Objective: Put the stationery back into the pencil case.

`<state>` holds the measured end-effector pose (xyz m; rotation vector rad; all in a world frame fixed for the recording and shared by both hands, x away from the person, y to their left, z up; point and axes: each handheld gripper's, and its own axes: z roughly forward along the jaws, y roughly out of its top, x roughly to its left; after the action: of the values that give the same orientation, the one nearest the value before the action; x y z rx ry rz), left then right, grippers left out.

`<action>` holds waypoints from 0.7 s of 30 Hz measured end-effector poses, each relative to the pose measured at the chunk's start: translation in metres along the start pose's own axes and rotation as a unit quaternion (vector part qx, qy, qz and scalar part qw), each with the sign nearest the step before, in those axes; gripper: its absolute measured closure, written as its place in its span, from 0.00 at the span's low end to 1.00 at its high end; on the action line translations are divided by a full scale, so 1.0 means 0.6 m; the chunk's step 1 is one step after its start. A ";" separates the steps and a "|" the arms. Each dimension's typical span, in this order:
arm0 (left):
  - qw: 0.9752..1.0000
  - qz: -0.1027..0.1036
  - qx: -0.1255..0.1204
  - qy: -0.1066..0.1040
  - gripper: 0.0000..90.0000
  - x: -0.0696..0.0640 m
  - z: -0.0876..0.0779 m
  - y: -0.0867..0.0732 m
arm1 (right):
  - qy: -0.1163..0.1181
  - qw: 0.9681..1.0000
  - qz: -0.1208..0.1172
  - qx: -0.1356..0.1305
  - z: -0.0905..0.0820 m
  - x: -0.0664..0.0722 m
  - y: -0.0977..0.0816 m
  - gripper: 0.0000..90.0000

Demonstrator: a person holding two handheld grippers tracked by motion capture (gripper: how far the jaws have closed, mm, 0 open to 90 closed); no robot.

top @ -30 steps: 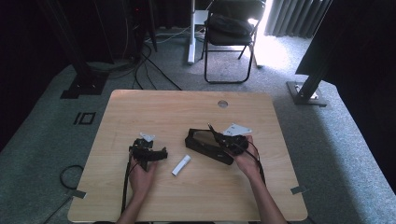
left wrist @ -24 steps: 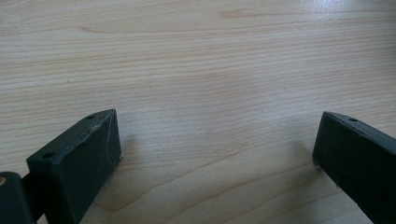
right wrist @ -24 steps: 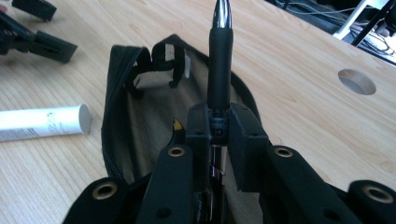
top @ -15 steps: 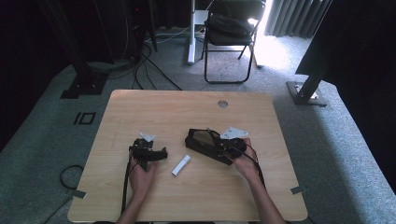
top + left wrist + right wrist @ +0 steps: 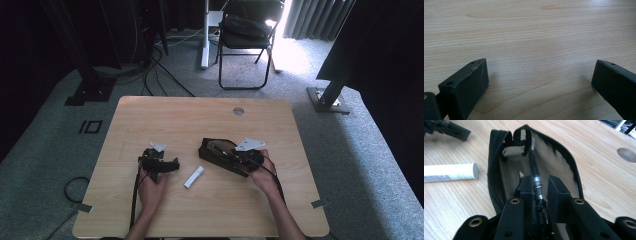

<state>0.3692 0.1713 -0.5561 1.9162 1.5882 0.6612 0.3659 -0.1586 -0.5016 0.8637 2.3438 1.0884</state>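
The person's forearms come in from the near edge of the wooden table (image 5: 210, 115), one hand on each gripper.

The right hand (image 5: 264, 172) lies low on the table's right half, wrist near the surface, and aims the right gripper (image 5: 537, 186) leftward and away from the person into the open black pouch (image 5: 220, 155). The gripper's grey three-cornered plate faces up. In the right gripper view the pouch lies flat with its zip edge spread, the mouth gaping toward the camera, and a black pen (image 5: 535, 173) with a silver band runs along inside it, its far end under a loop at the pouch's far end. The two jaws stand close on either side of the pen at its banded part and have just been opening a little; a thin gap seems to show beside the pen, so the pads look no longer pressed on it.

The left hand (image 5: 152, 182) rests on the table's left half, holding the left gripper (image 5: 539, 80) low and tilted down at bare wood, its jaws wide apart with nothing between them.

A white tube (image 5: 194, 177) lies on the table between the two grippers, just beside the pouch's near edge.
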 end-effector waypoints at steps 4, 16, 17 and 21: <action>1.000 0.000 0.000 0.000 0.01 0.000 0.000 0.000 | -0.005 1.000 0.000 -0.015 -0.010 0.009 0.008 0.78; 1.000 0.000 0.000 0.000 0.01 0.000 0.000 0.000 | 0.009 0.999 -0.016 -0.041 -0.021 0.055 0.029 0.74; 1.000 0.000 0.000 0.000 0.01 0.000 0.000 0.000 | 0.010 0.999 -0.018 -0.043 -0.021 0.058 0.029 0.74; 1.000 0.000 0.000 0.000 0.01 0.000 0.000 0.000 | 0.019 0.998 -0.022 -0.048 -0.021 0.071 0.030 0.74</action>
<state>0.3692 0.1713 -0.5561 1.9171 1.5874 0.6606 0.3344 -0.1271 -0.4841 0.7601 2.3086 1.1988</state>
